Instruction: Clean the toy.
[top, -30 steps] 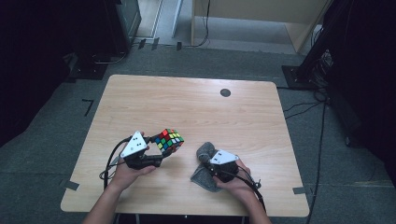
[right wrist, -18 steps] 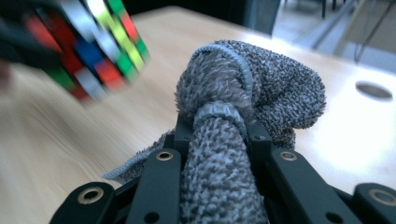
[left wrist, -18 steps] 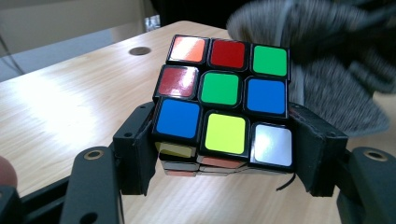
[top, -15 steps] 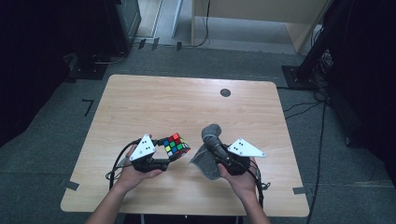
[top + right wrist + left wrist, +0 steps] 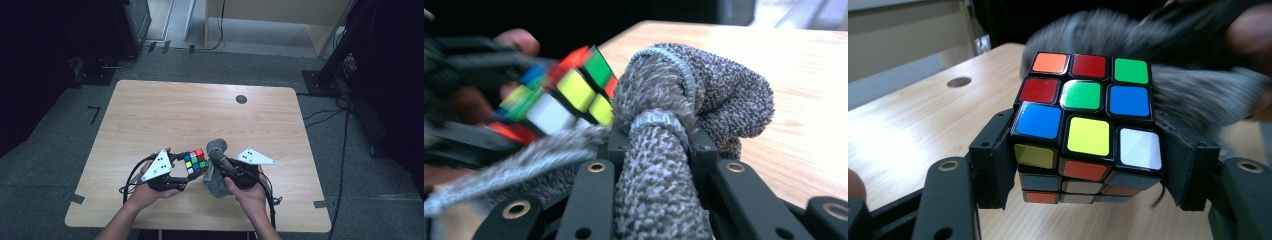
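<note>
Near the lower middle of the high view, the left tongs (image 5: 186,170) clamp the puzzle cube (image 5: 195,161) above the surface (image 5: 165,110), the right tongs (image 5: 220,162) pinch the grey cloth (image 5: 216,148) beside it, so both pickups look done and wiping the cube remains.

Lab-like recording room: lone wooden table (image 5: 175,115) on grey carpet (image 5: 60,150), floor cables (image 5: 345,145), dark equipment stands (image 5: 345,50) around.
</note>
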`<control>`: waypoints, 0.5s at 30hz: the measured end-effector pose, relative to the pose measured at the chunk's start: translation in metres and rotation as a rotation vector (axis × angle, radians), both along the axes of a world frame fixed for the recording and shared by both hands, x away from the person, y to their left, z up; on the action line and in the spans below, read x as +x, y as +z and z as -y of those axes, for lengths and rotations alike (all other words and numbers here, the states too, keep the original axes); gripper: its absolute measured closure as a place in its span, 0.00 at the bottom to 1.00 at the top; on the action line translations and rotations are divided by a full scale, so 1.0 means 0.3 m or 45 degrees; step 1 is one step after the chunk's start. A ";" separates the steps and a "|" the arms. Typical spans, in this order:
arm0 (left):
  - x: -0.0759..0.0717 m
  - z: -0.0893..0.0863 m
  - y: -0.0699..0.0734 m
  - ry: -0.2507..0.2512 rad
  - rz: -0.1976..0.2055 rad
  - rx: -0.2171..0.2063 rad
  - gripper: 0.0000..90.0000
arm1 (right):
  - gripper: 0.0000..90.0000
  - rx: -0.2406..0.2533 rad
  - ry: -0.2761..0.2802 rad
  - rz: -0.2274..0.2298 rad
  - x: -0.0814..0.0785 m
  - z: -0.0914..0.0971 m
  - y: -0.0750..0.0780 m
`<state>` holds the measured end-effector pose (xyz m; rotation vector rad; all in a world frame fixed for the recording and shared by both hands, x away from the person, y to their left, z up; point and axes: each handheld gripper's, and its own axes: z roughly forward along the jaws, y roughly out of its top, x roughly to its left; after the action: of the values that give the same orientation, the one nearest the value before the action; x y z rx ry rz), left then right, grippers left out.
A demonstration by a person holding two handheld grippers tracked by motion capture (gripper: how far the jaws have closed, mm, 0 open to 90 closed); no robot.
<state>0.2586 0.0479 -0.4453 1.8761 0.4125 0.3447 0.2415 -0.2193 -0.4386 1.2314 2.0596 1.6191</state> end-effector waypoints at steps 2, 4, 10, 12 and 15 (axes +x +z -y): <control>0.001 0.004 -0.009 0.006 0.004 0.019 0.38 | 0.80 0.072 0.050 0.036 -0.010 0.003 0.025; -0.001 0.008 -0.013 -0.003 0.003 0.023 0.38 | 0.79 0.138 0.111 0.101 -0.033 -0.001 0.069; -0.029 0.042 -0.007 0.005 0.067 0.099 0.38 | 0.77 -0.002 0.203 0.193 -0.072 -0.075 0.099; -0.039 0.061 -0.009 0.015 0.099 0.164 0.38 | 0.77 -0.151 0.204 0.237 -0.084 -0.114 0.092; -0.056 0.081 -0.004 0.023 0.118 0.211 0.38 | 0.77 -0.402 0.179 0.337 -0.101 -0.152 0.085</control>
<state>0.2418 0.0235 -0.4464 2.0096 0.3473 0.4886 0.2111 -0.1737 -0.4132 0.7411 2.1610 1.3558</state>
